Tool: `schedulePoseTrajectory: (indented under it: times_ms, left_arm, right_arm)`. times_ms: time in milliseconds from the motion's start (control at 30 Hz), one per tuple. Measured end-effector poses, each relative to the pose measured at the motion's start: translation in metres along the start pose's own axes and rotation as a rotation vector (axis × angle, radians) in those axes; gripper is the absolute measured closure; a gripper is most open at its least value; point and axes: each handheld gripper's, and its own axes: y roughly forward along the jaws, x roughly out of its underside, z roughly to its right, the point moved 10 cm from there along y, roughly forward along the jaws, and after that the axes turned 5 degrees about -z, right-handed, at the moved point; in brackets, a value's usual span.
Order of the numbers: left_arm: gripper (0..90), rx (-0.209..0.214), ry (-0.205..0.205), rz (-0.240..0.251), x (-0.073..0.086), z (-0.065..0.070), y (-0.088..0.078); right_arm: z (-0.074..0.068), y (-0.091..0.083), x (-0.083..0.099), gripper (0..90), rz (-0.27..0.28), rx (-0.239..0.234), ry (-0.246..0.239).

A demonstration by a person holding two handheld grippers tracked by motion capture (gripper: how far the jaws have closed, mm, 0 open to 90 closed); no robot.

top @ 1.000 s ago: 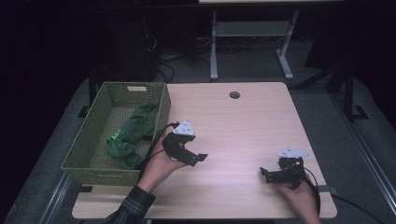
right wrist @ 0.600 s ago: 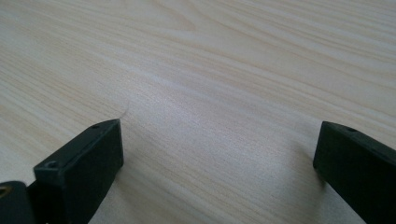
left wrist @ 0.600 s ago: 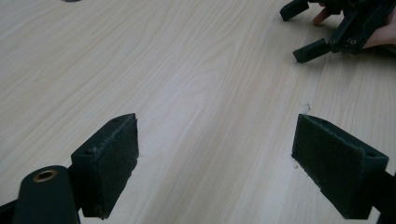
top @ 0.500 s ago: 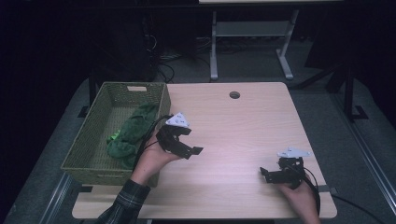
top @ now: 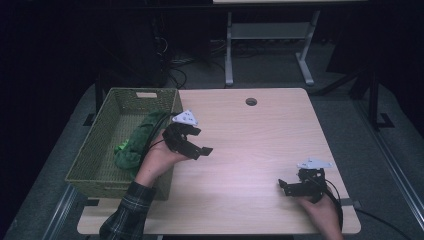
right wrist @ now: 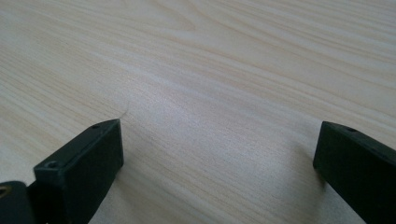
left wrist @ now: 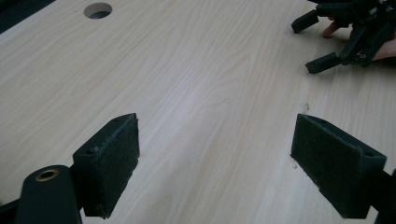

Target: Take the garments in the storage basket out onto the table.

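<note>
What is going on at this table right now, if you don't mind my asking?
A person holds a gripper in each hand over a wooden table. The left gripper is open and empty, poised just beside a woven basket that holds a green cloth. The right gripper, also open and empty, rests low near the table's front right corner.

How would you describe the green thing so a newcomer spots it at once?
Start at the wooden table, then look to the woven basket at its left edge. Inside lies a crumpled green cloth, the only brightly coloured thing, just left of the left gripper.
</note>
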Motion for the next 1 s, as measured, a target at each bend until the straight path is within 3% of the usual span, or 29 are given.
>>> schedulePoseTrajectory:
  times_ms: [233,533,733,867,1000]
  left_arm:
    - [15.2,-0.020,-0.007,-0.025,0.006,-0.020,-0.009]
    - [16.7,-0.061,-0.048,0.000,0.016,-0.041,-0.026]
    - [17.4,-0.133,-0.088,0.001,0.029,-0.064,-0.043]
    - [22.2,-0.149,-0.114,0.005,0.038,-0.073,-0.053]
    - [22.8,-0.192,-0.143,0.013,0.046,-0.085,-0.065]
  right_arm:
    - [0.000,0.000,0.000,1.4,0.000,0.000,0.000]
    - [0.000,0.000,0.000,1.4,-0.001,-0.001,0.000]
    - [0.000,0.000,0.000,1.4,-0.001,-0.001,-0.001]
    - [0.000,0.000,0.000,1.4,0.000,-0.001,-0.001]
    - [0.000,0.000,0.000,1.4,0.000,-0.001,-0.001]
